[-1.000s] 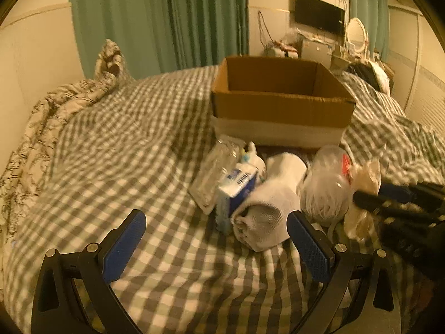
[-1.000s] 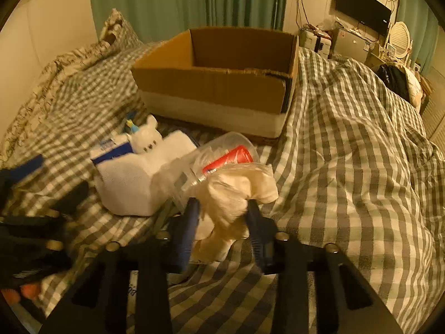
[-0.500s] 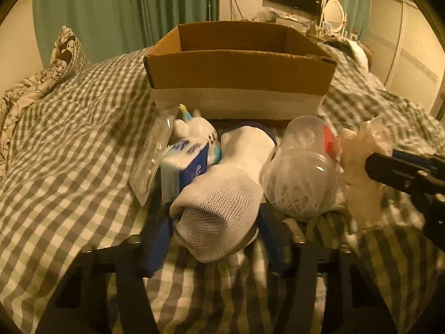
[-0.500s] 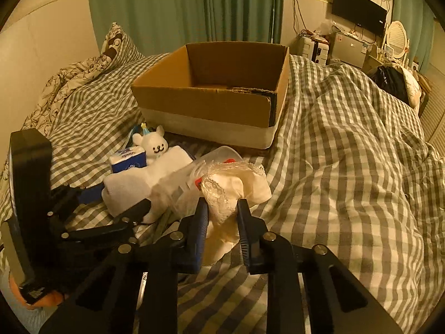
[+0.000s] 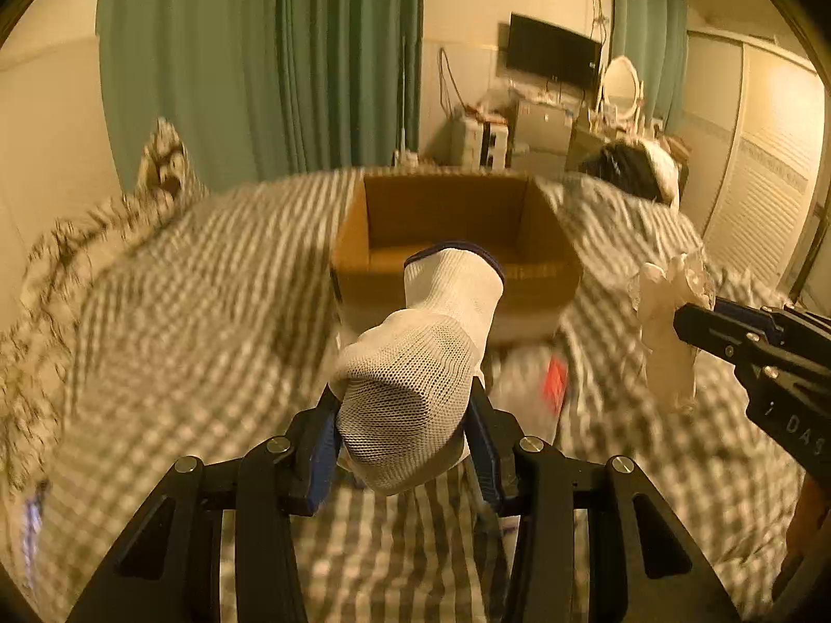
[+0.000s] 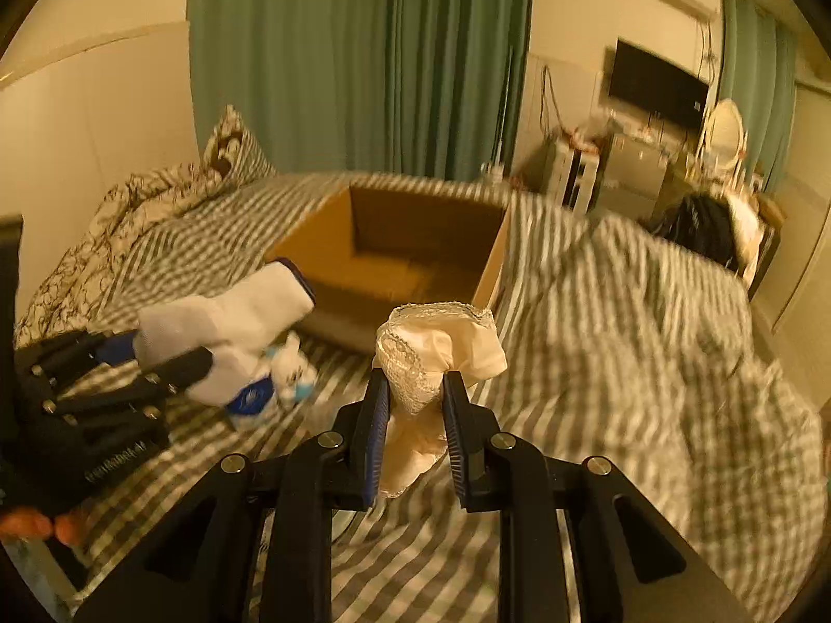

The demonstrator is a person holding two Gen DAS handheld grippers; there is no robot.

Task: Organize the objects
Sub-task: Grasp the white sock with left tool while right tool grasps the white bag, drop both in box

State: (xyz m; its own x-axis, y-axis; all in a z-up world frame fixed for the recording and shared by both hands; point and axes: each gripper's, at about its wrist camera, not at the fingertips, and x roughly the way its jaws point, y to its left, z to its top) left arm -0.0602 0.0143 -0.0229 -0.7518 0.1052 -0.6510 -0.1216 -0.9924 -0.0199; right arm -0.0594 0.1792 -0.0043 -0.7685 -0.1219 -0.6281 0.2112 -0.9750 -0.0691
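Note:
My left gripper (image 5: pixel 402 410) is shut on a white knit sock (image 5: pixel 420 363) with a dark cuff and holds it up above the bed, in front of the open cardboard box (image 5: pixel 452 218). My right gripper (image 6: pixel 413 389) is shut on a cream lace-trimmed cloth (image 6: pixel 431 358) and holds it in the air short of the box (image 6: pixel 394 244). In the right wrist view the left gripper (image 6: pixel 156 358) with the sock (image 6: pixel 233 327) is at the left. In the left wrist view the right gripper (image 5: pixel 691 316) with the cloth (image 5: pixel 667 322) is at the right.
A small white plush toy (image 6: pixel 293 371) and a blue-and-white packet (image 6: pixel 252 397) lie on the checked bedspread (image 6: pixel 623 363) below the left gripper. A clear container with a red item (image 5: pixel 553 384) lies before the box. A patterned pillow (image 6: pixel 156 197) sits far left; furniture stands beyond the bed.
Both grippers have risen off the bed with their loads, the left with the sock, the right with the cloth, and now stand higher and nearer the box. The scene is motion-blurred.

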